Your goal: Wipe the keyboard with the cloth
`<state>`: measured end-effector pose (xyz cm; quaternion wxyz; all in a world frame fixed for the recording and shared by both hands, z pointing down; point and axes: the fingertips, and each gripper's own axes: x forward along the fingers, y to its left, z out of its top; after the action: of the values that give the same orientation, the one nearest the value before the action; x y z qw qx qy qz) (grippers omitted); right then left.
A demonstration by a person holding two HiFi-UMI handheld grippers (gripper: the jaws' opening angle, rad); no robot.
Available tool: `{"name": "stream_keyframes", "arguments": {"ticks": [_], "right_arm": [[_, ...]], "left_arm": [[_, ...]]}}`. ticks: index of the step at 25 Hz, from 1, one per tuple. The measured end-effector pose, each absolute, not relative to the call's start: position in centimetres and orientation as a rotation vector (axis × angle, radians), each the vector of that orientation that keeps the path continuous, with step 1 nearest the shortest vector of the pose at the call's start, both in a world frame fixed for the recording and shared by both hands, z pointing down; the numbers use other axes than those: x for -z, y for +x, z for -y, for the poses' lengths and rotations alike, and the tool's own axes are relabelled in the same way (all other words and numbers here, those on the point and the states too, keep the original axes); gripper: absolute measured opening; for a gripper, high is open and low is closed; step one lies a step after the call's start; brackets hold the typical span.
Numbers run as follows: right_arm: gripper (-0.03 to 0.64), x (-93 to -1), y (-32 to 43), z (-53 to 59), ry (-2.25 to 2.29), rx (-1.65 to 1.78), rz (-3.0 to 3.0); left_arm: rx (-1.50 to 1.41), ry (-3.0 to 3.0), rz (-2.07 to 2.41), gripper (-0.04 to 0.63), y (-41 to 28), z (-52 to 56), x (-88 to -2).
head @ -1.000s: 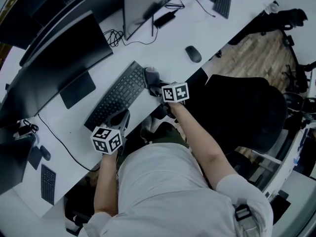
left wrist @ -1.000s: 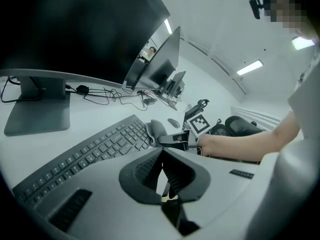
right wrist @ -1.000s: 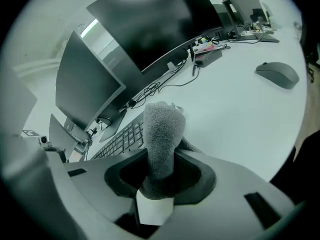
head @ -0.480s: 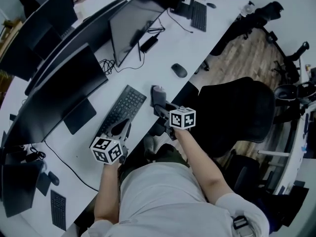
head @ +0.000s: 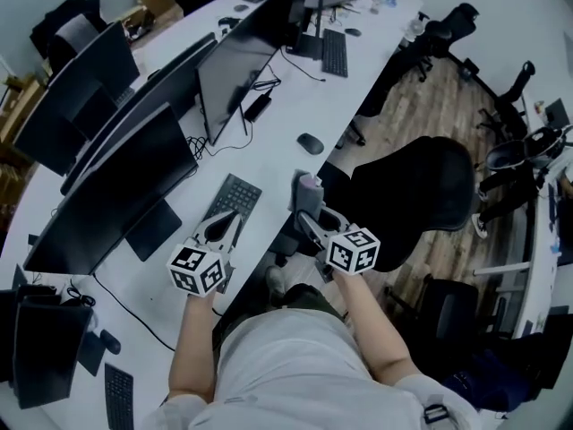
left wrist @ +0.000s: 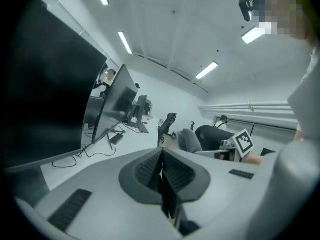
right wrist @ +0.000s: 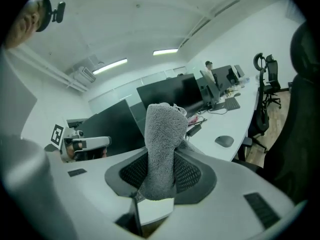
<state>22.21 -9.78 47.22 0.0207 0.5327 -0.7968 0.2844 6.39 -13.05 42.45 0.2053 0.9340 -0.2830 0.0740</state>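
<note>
Grey cloth (right wrist: 162, 129) looks soft and limp; my right gripper (right wrist: 160, 170) pinches its lower part. My left gripper (left wrist: 161, 171) is pressed together, empty.

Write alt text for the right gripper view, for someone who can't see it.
The right gripper is shut on a grey fluffy cloth, which stands upright between its jaws and fills the centre of the view. Behind it, a white desk carries dark monitors and a mouse; the left gripper shows at the far left.
</note>
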Motion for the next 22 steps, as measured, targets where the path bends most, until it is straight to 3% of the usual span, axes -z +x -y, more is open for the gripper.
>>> {"name": "stream_keyframes", "arguments": {"ticks": [12, 22], "right_arm": [[0.146, -38.1, 21.8, 0.5, 1.876, -0.619, 2.536], [0.146, -36.3, 19.5, -3.9, 1.876, -0.352, 2.484]], "left_arm": [[-0.16, 2.855, 0.721, 0.002, 7.1, 8.2, -36.5], [-0.16, 2.909, 0.668, 0.002, 6.0, 5.0, -34.9]]}}
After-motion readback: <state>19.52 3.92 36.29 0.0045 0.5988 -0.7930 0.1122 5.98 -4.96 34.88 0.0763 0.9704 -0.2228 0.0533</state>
